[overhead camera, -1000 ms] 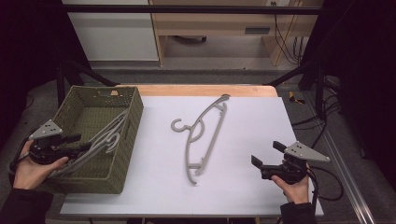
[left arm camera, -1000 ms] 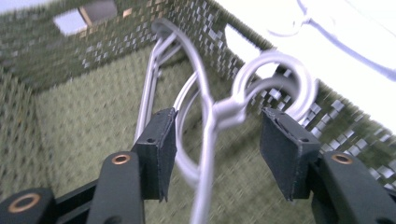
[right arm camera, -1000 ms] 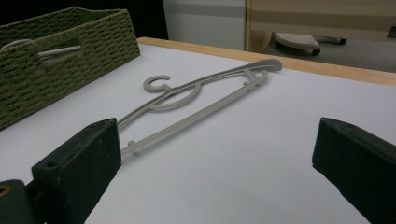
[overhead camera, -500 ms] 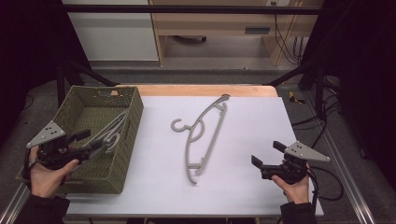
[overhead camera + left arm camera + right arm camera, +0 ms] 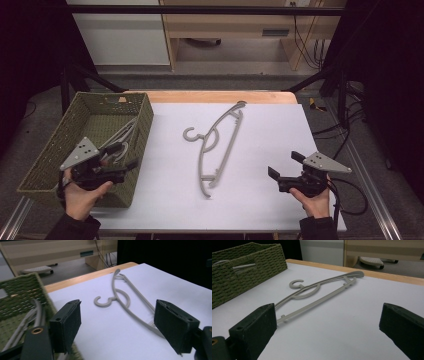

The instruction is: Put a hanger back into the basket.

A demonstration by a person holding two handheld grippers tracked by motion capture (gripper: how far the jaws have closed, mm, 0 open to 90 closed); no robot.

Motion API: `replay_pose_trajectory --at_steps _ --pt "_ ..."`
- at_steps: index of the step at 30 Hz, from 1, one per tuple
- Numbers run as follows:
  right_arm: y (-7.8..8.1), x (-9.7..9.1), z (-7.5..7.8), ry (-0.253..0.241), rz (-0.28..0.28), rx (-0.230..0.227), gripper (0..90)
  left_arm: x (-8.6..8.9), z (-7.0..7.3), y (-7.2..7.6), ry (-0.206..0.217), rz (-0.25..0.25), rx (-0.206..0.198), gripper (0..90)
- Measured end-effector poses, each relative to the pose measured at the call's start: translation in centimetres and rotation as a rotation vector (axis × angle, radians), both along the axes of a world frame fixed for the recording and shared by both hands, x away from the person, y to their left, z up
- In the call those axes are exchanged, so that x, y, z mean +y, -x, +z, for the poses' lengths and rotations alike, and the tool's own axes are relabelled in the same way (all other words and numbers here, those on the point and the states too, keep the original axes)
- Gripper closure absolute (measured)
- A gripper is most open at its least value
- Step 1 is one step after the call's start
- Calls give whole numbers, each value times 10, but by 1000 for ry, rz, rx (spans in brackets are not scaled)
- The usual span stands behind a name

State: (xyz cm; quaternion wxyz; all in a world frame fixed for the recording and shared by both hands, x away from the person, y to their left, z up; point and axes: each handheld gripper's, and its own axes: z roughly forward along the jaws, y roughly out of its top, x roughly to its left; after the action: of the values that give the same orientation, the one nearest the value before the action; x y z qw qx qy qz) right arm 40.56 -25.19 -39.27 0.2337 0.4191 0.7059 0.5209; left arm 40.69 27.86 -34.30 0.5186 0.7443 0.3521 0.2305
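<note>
text: none legible | labels: none | checked my grippers, hanger, basket, table — nothing I can read

You have a pale grey hanger on a plain white table edged in light wood. Your basket is olive green with a woven pattern, holding more grey hangers. Both your left gripper and right gripper are black, each topped by a grey plate.

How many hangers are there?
At least 2. One grey hanger lies flat in the middle of the white table. At least one more hanger lies in the green woven basket; overlapping bars there may mean more, partly hidden.
</note>
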Motion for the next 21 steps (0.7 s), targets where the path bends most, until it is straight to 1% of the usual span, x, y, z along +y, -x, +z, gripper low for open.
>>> replay_pose_trajectory --at_steps 1,5,7,14,17,18,20,21 --pt "0 1 0 -1 -2 0 16 -5 -1 1 -2 -7 -6 227" --pt "0 1 0 -1 -1 -3 16 -24 -7 1 -13 -38 -2 259" --pt "0 2 0 -1 0 -1 16 -33 -10 0 -21 -49 2 267" --pt "0 3 -1 -2 3 2 17 -63 -24 -3 -51 -95 25 346" --pt "0 7 -1 2 9 5 17 -67 -29 -3 -57 -102 30 349" --pt "0 8 -1 7 16 7 17 -68 -30 -2 -49 -99 31 347" --pt "-1 13 -1 0 21 8 19 -67 -30 -2 -49 -98 30 342" --pt "-2 17 -1 10 31 9 22 -64 -30 -2 -50 -98 26 325"
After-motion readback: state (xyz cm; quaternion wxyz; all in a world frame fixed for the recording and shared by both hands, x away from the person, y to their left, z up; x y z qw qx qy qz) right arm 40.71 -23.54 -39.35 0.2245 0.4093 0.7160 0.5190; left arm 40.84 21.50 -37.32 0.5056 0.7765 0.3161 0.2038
